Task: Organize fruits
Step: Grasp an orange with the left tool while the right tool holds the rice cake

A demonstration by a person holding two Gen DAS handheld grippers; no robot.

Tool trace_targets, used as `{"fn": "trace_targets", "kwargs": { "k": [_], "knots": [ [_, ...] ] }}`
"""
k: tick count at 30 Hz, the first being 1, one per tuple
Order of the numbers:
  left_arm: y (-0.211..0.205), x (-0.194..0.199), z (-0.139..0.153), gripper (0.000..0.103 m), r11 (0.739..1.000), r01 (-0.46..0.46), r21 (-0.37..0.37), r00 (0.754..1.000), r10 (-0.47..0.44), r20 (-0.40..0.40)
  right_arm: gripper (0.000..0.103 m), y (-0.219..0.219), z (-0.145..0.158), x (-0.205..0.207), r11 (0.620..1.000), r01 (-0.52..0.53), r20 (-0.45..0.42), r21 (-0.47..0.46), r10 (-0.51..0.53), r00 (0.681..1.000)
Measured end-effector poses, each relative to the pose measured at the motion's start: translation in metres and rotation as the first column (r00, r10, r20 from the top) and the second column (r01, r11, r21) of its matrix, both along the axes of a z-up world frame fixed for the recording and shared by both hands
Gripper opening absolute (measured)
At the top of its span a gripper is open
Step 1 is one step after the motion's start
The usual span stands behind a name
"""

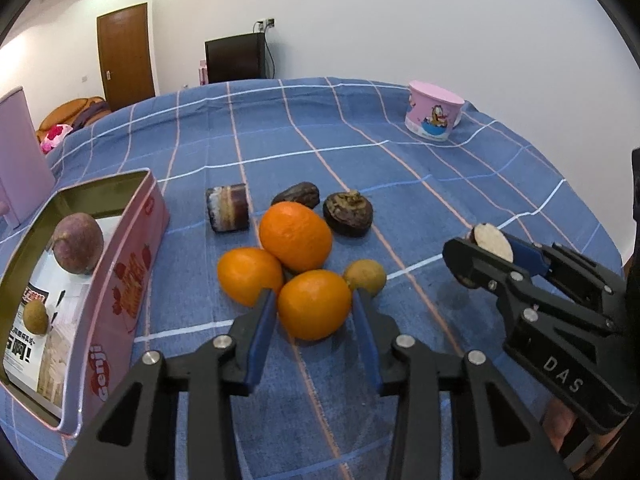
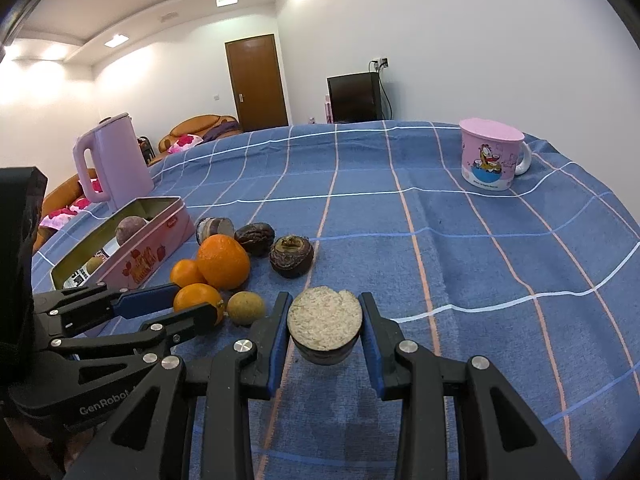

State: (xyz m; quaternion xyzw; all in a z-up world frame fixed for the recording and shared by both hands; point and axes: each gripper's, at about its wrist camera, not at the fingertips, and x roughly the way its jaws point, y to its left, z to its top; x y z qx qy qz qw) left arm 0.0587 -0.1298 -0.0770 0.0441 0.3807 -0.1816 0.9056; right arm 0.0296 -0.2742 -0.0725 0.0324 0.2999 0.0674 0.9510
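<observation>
My left gripper [image 1: 314, 304] stands around the nearest orange [image 1: 314, 304], its blue pads at the fruit's sides; it also shows in the right wrist view [image 2: 188, 304]. Two more oranges [image 1: 295, 236] [image 1: 249, 276], a small longan [image 1: 365, 277], a striped cut piece [image 1: 228, 208], a dark date [image 1: 297, 195] and a dark round fruit [image 1: 349, 214] lie behind. My right gripper [image 2: 325, 320] is shut on a cut dark-skinned fruit piece [image 2: 325, 320], held above the cloth; it also shows in the left wrist view [image 1: 490, 246]. The pink tin [image 1: 132, 276] holds a purple fruit [image 1: 78, 242] and a longan [image 1: 35, 317].
A pink cartoon mug [image 2: 490, 156] stands at the far right of the blue checked tablecloth [image 2: 460, 280]. A pink kettle [image 2: 110, 160] stands behind the tin at the left. Beyond the table are a sofa, a door and a dark cabinet.
</observation>
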Motion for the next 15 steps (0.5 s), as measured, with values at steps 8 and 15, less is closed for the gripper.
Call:
{"fn": "trace_targets", "kwargs": {
  "k": [8,15],
  "knots": [
    [-0.004,-0.007,0.004,0.039,1.000,-0.005,0.020,0.998,0.004,0.060,0.035,0.000,0.001,-0.003,1.000,-0.009,0.024,0.003,0.009,1.000],
    [-0.001,-0.015,0.009,0.039,1.000,-0.023,0.018,0.992,0.021,0.126,0.035,0.003,0.003,-0.008,1.000,-0.021,0.058,-0.013,0.022,0.998]
  ]
}}
